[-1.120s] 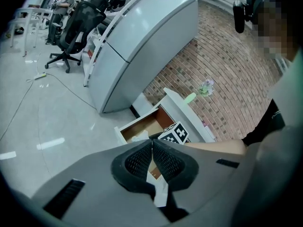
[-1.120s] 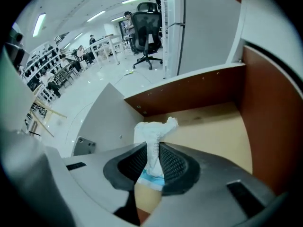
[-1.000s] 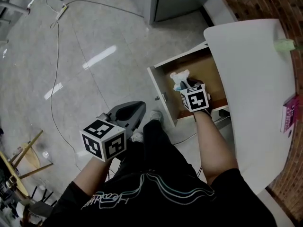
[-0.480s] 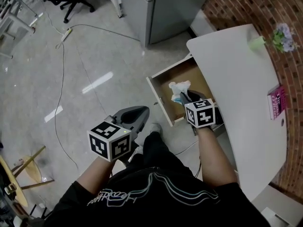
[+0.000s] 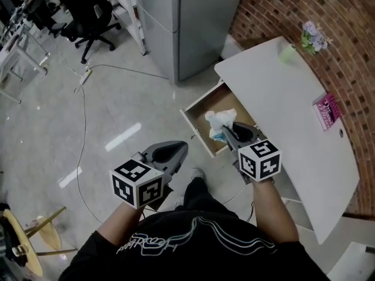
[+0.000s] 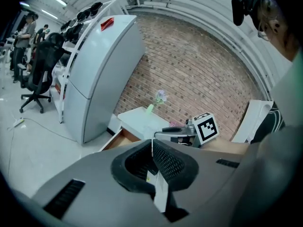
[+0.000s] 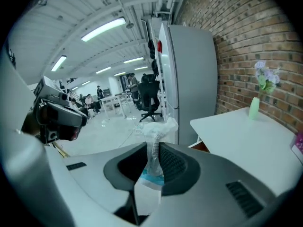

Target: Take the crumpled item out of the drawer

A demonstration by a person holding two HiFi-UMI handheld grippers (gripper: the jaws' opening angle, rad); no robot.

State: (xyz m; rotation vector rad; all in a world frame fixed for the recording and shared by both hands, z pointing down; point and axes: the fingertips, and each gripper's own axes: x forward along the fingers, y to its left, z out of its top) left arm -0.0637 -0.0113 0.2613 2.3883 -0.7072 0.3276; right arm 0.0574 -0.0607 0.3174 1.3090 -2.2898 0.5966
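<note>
My right gripper (image 5: pixel 229 132) (image 7: pixel 154 157) is shut on a crumpled white wrapper with a blue end (image 5: pixel 220 120) (image 7: pixel 155 135). It holds the wrapper up in the air above the open wooden drawer (image 5: pixel 203 103) of the white desk (image 5: pixel 293 110). In the right gripper view the wrapper's twisted neck is pinched between the pads and its crumpled top sticks out beyond the tips. My left gripper (image 5: pixel 167 152) (image 6: pixel 152 156) hangs over the floor to the left, jaws together with nothing between them.
A grey fridge (image 5: pixel 184 22) stands behind the drawer, against a brick wall (image 5: pixel 328 16). On the desk are a small vase of flowers (image 5: pixel 303 40) and a pink book (image 5: pixel 328 109). A cable (image 5: pixel 82 127) runs over the shiny floor; office chairs (image 5: pixel 76 16) stand far left.
The right gripper has lifted the crumpled wrapper up out of the drawer. The head view has tilted up, bringing in the fridge and chairs. The left gripper has stayed about where it was.
</note>
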